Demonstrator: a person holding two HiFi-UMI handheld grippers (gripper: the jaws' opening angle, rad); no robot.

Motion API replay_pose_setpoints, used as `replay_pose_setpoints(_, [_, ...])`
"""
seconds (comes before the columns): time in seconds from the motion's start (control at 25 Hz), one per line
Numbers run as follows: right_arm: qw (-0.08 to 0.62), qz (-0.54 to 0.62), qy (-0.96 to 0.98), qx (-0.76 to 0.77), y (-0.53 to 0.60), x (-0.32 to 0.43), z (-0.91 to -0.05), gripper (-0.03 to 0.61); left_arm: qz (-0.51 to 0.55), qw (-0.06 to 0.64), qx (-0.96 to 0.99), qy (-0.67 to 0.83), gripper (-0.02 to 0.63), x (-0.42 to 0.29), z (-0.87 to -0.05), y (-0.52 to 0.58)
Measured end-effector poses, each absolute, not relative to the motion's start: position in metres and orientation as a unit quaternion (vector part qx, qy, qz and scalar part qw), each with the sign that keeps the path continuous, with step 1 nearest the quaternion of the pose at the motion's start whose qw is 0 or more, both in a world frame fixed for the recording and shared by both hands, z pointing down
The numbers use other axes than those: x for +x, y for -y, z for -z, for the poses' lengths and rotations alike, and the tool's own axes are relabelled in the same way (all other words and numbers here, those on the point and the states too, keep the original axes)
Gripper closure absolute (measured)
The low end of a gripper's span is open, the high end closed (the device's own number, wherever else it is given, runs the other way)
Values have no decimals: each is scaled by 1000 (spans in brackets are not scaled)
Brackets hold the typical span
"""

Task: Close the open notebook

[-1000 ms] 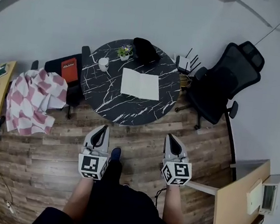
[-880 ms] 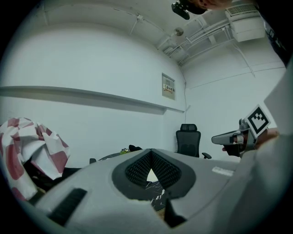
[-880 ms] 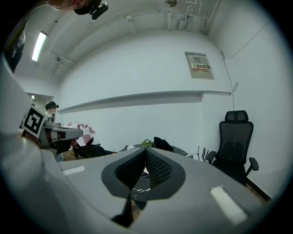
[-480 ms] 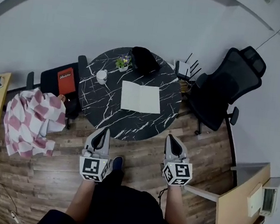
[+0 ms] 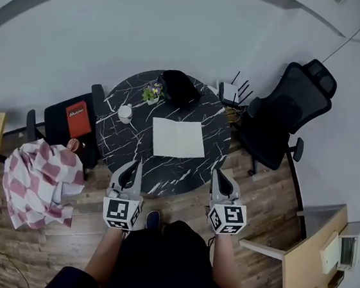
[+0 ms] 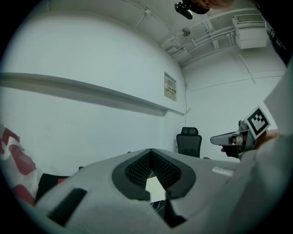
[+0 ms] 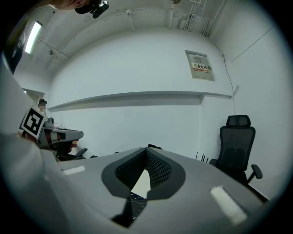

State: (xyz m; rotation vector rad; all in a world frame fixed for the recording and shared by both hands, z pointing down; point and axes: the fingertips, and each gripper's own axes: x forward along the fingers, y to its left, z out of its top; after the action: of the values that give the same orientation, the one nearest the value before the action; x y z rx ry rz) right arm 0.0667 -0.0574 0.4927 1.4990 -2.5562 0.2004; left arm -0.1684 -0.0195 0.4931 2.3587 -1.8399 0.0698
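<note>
though open, notebook well beyond hand-held grippers

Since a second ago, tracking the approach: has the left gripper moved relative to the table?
Yes. The left gripper has advanced toward the table; its tip now overlaps the near rim.

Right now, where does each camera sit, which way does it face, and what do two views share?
Head view: on the person's head, facing steeply down at the table with the open notebook; both forearms, left claw and right claw show.
Left gripper view: on the left claw, facing level along its shut jaws towards the wall; right claw at right.
Right gripper view: on the right claw, facing likewise along shut jaws; left claw at left.
Shared: both gripper views show the office chair.
</note>
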Motion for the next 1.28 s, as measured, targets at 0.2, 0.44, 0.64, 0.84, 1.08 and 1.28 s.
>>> replay_pose_setpoints(0.2, [86,-70,857,504,75,65,-493,569,-26,77,789,609,609,-170,-498,40])
replay_pose_setpoints(0.44, [95,-61,862,494,104,63,-504,569,-36,82,779,620,609,-172,-514,65])
replay_pose_setpoints(0.64, [100,-65,870,478,132,64,-517,569,-34,76,770,633,609,-169,-521,86])
replay_pose_setpoints(0.84, [97,-63,877,466,155,63,-517,569,-43,87,758,645,610,-169,-541,102])
replay_pose_setpoints(1.08, [99,-65,881,458,169,65,-521,569,-60,101,755,645,610,-164,-568,115])
replay_pose_setpoints(1.28, [106,-75,882,453,171,68,-532,569,-89,126,747,647,610,-166,-601,125])
